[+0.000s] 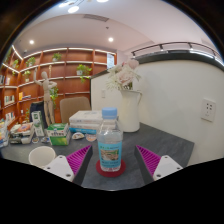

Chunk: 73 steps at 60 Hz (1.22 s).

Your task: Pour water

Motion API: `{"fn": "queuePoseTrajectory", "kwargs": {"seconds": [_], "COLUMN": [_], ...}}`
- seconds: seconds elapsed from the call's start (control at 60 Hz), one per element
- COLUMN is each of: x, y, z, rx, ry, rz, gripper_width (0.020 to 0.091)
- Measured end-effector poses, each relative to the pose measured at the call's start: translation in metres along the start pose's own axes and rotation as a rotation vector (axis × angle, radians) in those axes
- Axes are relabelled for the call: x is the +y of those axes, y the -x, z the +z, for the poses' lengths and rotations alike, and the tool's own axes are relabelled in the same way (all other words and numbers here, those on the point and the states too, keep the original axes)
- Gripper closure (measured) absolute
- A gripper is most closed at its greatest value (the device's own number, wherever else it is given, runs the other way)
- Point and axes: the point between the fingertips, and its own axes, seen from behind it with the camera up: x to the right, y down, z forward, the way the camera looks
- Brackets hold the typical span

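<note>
Bottle (110, 143) stands upright on the grey table (150, 138), between your gripper (112, 160) fingers, gaps both sides, pads spread. Looks full, so likely heavy; thin plastic may flex and slip. Grab mid-body at the label, squeeze firmly.

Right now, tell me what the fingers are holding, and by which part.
Nothing is held. The water bottle stands on the table between the open fingers, with gaps on both sides of its lower body.

Grey table (150, 140); bottle (110, 142); cup (41, 156).
</note>
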Motion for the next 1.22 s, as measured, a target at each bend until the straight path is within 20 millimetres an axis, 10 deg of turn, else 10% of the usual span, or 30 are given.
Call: {"fn": "queuePoseTrajectory", "kwargs": {"seconds": [0.167,0.633,0.9,1.217], "x": [-0.003,-0.015,0.005,0.01], "y": [0.031,0.238,0.304,0.338], "z": [-0.07,-0.229,-0.271,-0.294], "rx": [-0.068,-0.462,-0.576,-0.651], "ry": [-0.017,-0.053,-0.039,-0.044], "rz": [-0.031,-0.116,-0.153,-0.153], "gripper_width": [0.0244,0.0261,0.0261,0.0263]}}
